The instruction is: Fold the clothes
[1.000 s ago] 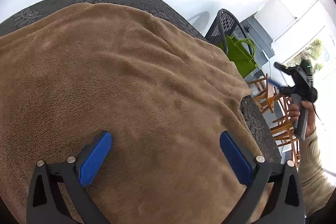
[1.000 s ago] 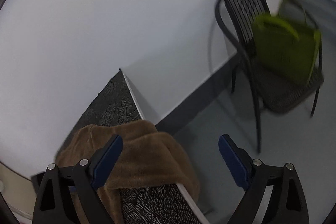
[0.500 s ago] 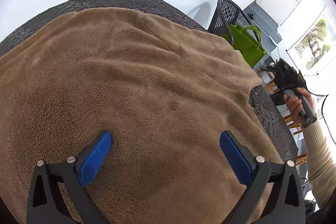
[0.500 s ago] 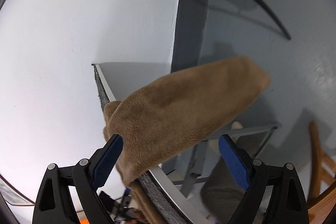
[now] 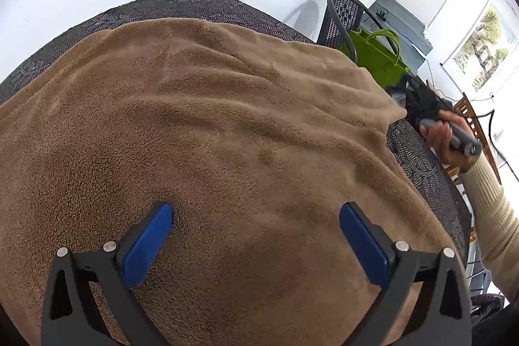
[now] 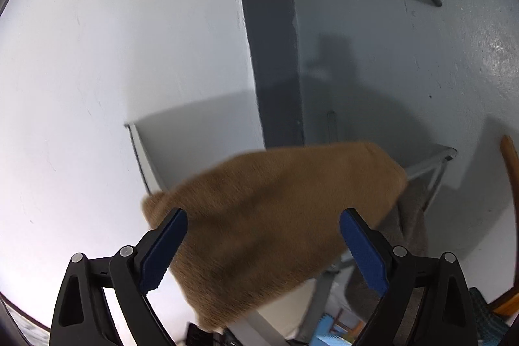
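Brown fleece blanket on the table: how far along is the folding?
Barely begun. Done: the brown fleece blanket lies spread in one layer over the dark patterned tablecloth, no fold visible. In hand: nothing; the left gripper hovers open above it, the right gripper open at its overhanging corner. Left: grasping the corner, every fold.

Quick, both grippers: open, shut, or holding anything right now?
Left gripper: open, holding nothing, over the brown blanket.
Right gripper: open, holding nothing, at the blanket corner.
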### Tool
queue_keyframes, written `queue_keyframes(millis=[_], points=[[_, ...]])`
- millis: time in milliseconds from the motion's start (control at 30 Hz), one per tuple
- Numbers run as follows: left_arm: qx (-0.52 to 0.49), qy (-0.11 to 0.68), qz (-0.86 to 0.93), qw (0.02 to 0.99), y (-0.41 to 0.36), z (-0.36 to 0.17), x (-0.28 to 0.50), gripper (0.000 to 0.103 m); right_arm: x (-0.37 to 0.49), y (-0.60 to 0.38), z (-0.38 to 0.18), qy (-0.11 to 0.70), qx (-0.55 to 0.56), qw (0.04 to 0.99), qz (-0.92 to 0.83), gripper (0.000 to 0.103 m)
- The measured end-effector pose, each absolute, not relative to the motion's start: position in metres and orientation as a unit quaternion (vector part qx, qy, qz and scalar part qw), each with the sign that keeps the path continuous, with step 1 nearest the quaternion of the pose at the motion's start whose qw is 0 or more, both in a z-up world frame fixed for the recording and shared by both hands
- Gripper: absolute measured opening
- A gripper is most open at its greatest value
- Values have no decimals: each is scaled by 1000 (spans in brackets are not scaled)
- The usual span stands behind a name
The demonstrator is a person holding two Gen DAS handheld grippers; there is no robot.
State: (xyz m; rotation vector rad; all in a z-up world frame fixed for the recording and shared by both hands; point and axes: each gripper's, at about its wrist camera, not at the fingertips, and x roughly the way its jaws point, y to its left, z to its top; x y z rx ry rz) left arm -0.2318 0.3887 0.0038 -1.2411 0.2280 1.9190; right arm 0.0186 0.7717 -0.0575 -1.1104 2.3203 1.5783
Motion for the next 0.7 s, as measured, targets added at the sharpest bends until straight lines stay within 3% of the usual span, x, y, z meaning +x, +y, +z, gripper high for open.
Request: queue_keyframes(millis=[167,233,300,333,367,400,533,600,633,667,700], points=[[-484,105,768,406,390,3,-229,103,14,780,-51,786,-297,72,538,97],[-480,110,769,407,389,3,-228,103,12,781,-50,785,-281,80,547,90],[-477,112,770,409,389,2,-227,103,10,784,-47,782,-269,83,557,61],[-476,113,770,409,389,2,-226,103,9,785,-46,780,-264,83,561,54],[-474,113,771,410,388,2,-226,103,8,787,-45,777,-261,84,567,37],[-473,114,772,410,388,2,-226,103,7,788,-42,768,-265,86,577,28],[-465,122,774,412,389,1,-223,103,9,794,-39,760,-286,93,576,27],[-462,125,775,413,388,1,-222,103,18,806,-42,764,-304,107,559,34],[-460,125,776,413,388,1,-222,103,21,811,-44,758,-322,107,556,44],[-459,125,776,413,388,1,-222,103,24,816,-42,743,-342,107,565,71],[-458,126,777,413,388,0,-221,103,26,821,-38,725,-354,103,582,79]])
